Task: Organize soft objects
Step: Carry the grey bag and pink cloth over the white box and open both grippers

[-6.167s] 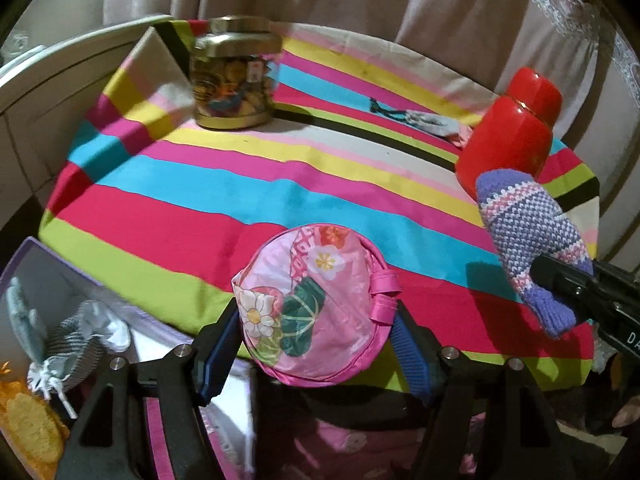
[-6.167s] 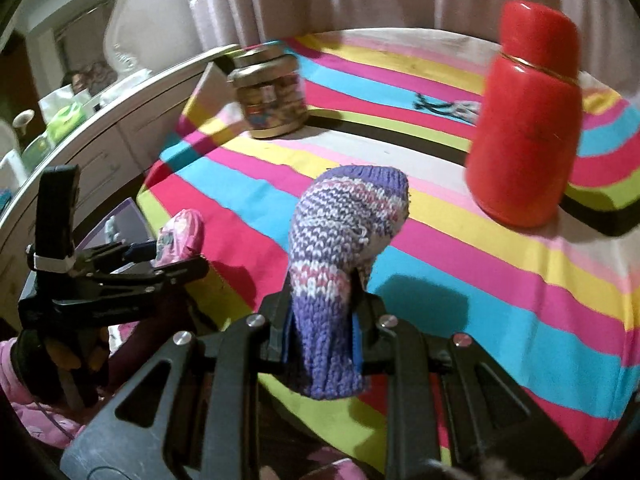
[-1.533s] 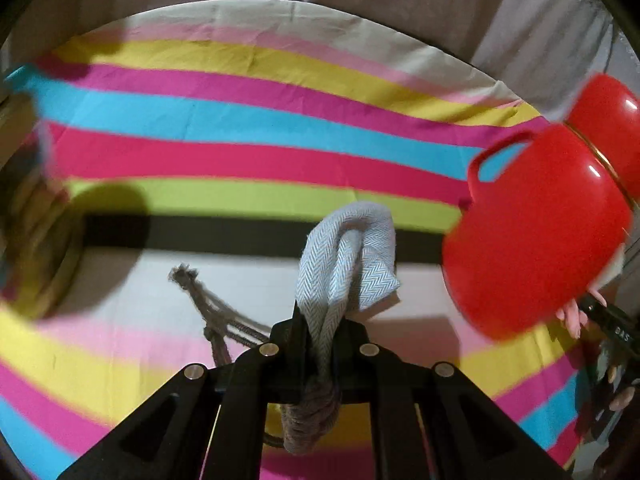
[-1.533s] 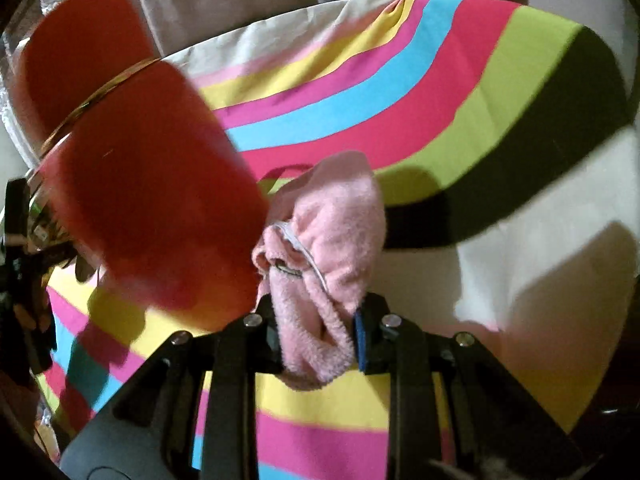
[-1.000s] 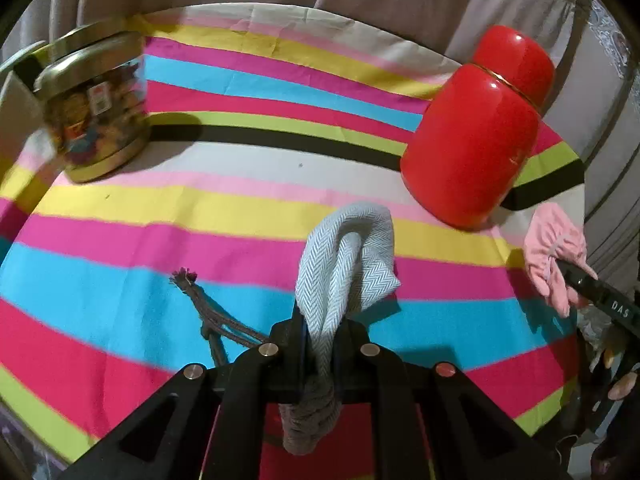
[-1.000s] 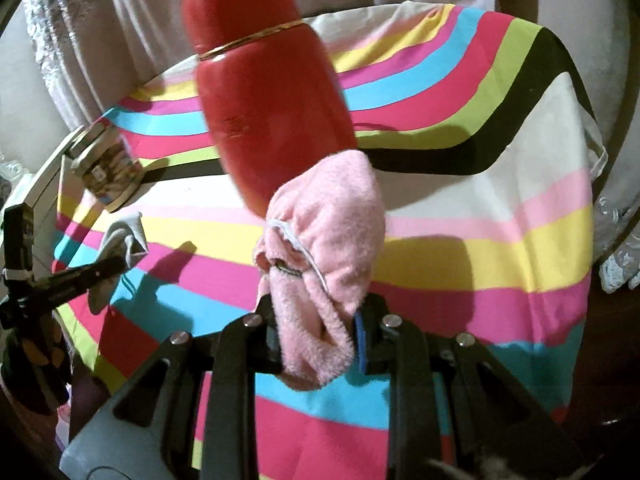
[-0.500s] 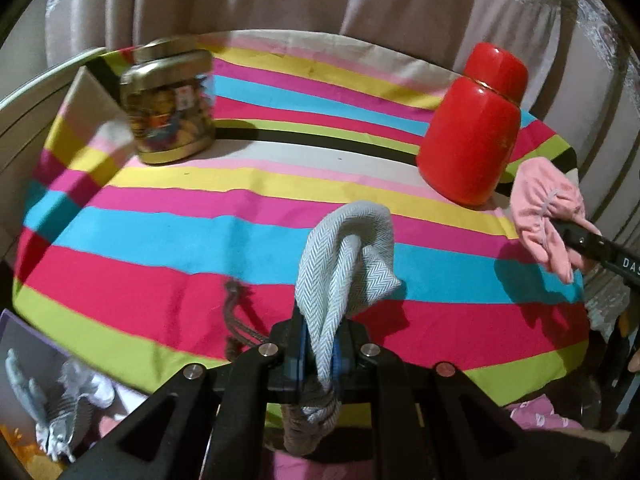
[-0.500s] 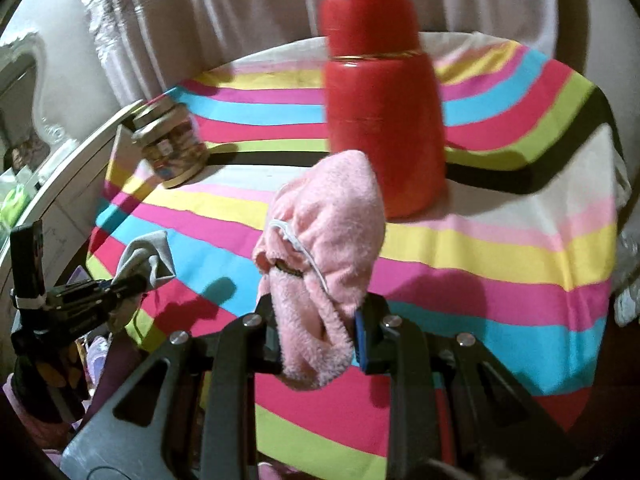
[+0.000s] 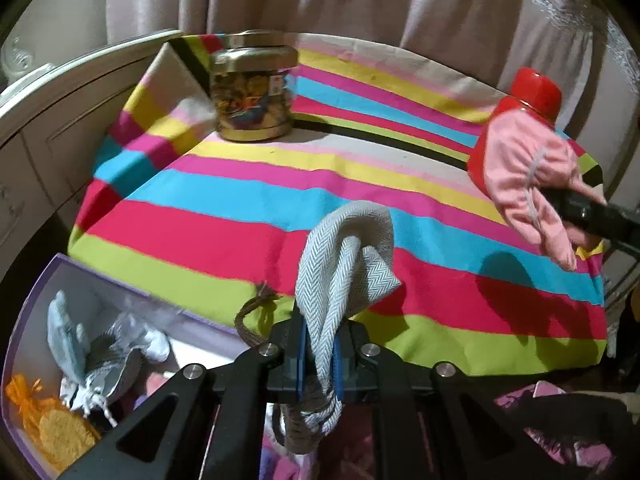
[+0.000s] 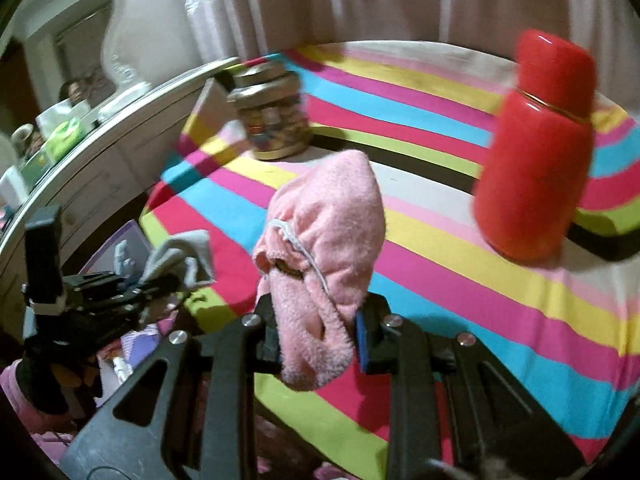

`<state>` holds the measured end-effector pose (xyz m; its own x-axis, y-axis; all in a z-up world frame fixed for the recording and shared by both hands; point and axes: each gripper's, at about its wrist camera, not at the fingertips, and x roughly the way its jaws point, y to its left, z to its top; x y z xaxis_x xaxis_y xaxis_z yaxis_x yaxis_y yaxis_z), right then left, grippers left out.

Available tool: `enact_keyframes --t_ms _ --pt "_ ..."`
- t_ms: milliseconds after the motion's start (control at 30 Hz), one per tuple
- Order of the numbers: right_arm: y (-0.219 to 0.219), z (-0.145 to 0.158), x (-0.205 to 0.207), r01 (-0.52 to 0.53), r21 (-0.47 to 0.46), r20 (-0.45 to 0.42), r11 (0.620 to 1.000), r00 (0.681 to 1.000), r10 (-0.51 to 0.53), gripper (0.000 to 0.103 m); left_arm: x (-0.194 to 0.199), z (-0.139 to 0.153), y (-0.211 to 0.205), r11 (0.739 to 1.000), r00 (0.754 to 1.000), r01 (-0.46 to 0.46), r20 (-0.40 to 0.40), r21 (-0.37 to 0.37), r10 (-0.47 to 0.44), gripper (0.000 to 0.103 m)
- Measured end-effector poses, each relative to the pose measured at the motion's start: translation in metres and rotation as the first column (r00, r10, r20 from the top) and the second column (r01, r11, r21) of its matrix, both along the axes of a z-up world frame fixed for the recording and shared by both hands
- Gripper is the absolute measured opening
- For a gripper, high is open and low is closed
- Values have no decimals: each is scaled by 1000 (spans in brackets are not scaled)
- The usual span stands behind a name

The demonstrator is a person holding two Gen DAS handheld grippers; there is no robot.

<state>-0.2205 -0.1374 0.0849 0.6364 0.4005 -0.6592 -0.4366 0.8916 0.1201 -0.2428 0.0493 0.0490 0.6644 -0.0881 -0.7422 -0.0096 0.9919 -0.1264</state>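
Both grippers are clenched on soft items above the near edge of a bench covered in a brightly striped cloth (image 9: 248,216). Left gripper (image 9: 318,356), black with blue pads, pinches a grey herringbone fabric pouch (image 9: 344,256) that stands up folded between its jaws, with a brown braided drawstring (image 9: 250,316) looping out to its left. Right gripper (image 10: 316,340) grips a fluffy pink cloth pouch (image 10: 324,236) with a thin white cord across it; the pouch bulges upward above the jaws. In the left wrist view the same pink pouch hangs at the right side, in front of a glossy red flask with a rounded cap (image 9: 538,90) that stands on the far right of the cloth. A glass jar with a gold lid and colourful contents (image 9: 252,96) stands at the far left corner of the bench. Below the bench edge at lower left sits an open purple-rimmed box (image 9: 36,292), holding a pale grey-and-white drawstring pouch (image 9: 108,364) and an orange mesh bag (image 9: 44,420). Pale curtains (image 9: 360,12) hang behind the bench, and a white cabinet (image 9: 44,128) stands to its left.
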Motion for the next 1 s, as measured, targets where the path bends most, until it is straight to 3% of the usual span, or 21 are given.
enact_keyframes --t_ms 267,567,1000 --pt "68 14 -3 -189 -51 27 981 981 190 30 -31 1 32 993 994 -113 3 11 113 11" --pt "152 10 -20 -392 -127 36 911 916 399 30 -65 1 77 968 968 -253 -2 -7 253 11" --pt "218 22 -38 -523 -209 69 826 835 546 30 -104 6 118 918 918 -395 18 -40 396 11"
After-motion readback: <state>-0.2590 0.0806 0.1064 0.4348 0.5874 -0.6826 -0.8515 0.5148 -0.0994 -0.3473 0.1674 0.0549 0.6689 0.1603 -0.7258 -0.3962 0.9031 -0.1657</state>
